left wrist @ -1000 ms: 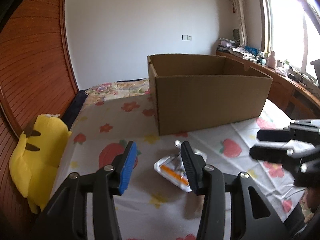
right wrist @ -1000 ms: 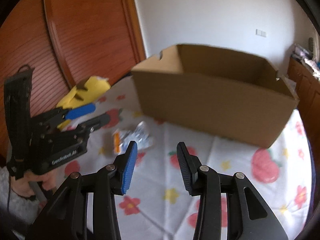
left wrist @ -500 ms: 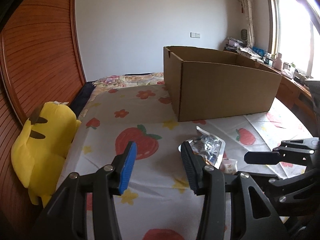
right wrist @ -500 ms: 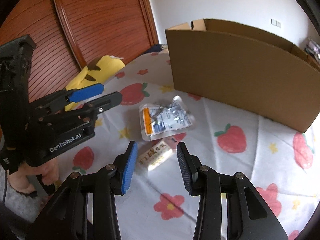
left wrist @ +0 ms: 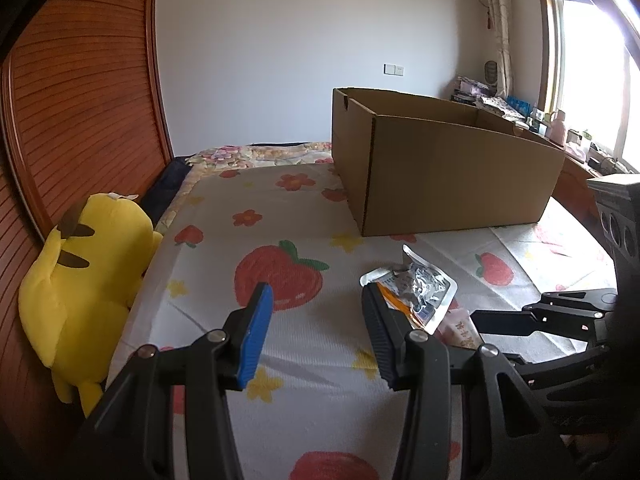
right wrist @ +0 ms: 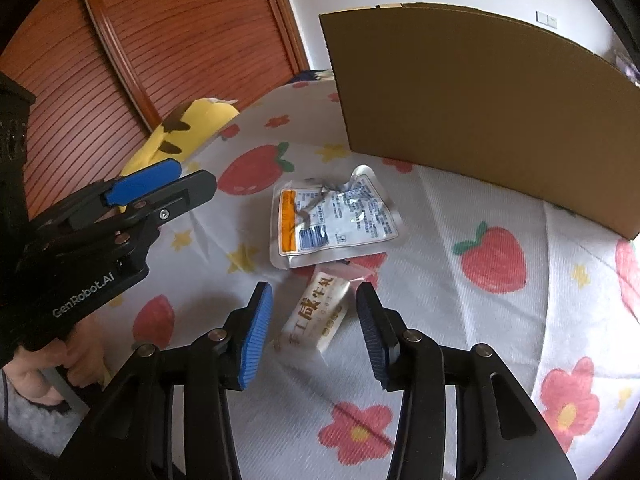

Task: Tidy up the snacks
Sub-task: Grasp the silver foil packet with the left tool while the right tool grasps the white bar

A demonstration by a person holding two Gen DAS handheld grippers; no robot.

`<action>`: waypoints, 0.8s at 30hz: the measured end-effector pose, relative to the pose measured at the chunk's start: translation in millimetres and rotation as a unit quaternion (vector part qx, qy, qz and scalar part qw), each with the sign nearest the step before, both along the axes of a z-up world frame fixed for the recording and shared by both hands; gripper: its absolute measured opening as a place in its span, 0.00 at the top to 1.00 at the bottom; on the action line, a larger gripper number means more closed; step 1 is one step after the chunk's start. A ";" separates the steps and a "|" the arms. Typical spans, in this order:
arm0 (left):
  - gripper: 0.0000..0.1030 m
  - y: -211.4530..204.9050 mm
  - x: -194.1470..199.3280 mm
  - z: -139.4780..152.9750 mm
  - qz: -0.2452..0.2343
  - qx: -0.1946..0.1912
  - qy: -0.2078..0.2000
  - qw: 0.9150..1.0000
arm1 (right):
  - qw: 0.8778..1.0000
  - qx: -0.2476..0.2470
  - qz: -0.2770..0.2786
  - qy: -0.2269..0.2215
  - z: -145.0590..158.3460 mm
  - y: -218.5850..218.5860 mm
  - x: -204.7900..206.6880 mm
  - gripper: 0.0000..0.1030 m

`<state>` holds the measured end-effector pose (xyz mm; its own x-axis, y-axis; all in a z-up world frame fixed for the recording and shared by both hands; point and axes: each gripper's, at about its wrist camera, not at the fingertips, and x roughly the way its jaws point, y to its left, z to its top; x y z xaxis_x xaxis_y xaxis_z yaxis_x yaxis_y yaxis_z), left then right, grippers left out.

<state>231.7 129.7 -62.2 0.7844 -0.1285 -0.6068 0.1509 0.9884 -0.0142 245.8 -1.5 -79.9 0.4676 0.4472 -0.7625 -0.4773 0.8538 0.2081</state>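
1. While both snacks lie on the strawberry-print sheet (right wrist: 500, 216) just near of the cardboard box (right wrist: 460, 92), the right gripper (right wrist: 316, 332) hangs over the small candy packet (right wrist: 318, 312) with its jaws apart, one to each side of the packet and neither touching it; nothing is gripped.
2. Left of it, the left gripper (left wrist: 316, 334) is also apart and empty, aimed at bare sheet to the left of the silver pouch (left wrist: 416, 288).
3. That pouch (right wrist: 332, 220) lies flat between the candy packet and the box, its near edge overlapping or touching the packet's far, pinkish end; I cannot tell which.
4. By its look the candy packet is light, a slick film wrapper around a fairly firm bar; it should bear a squeeze across its narrow width at mid-length, and a pinch at a crimped end would likely slip.
5. Crinkled foil suggests the pouch is light, soft and slippery; its sealed border or orange-striped edge looks the safest hold, since the puffed middle would buckle.
6. A soft sheet gives under the tongs, so the tips may drag cloth up with the wrapper.
7. Away to the far left, the yellow plush toy (left wrist: 80, 280) stays out of the matter.
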 end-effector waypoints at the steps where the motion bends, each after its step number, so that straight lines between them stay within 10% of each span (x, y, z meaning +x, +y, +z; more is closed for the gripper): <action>1: 0.55 -0.8 0.4 -0.2 -0.001 0.000 0.000 1.000 | 1.000 -0.004 0.001 -0.002 0.0 1.1 -0.2 0.58; 7: 0.54 -8.0 3.1 0.1 -0.012 0.002 0.002 1.000 | 0.999 -0.031 0.007 -0.016 -0.8 0.7 -4.7 0.79; 24: 0.52 -63.1 37.5 -6.3 -0.141 0.060 0.053 0.987 | 0.996 -0.063 -0.017 -0.064 11.8 -76.2 -22.6 0.79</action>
<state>269.1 66.6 -68.5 0.6587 -0.2537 -0.7083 0.4234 0.9032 0.0702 223.2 -77.7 -68.1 0.5780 0.3348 -0.7442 -0.4640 0.8850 0.0378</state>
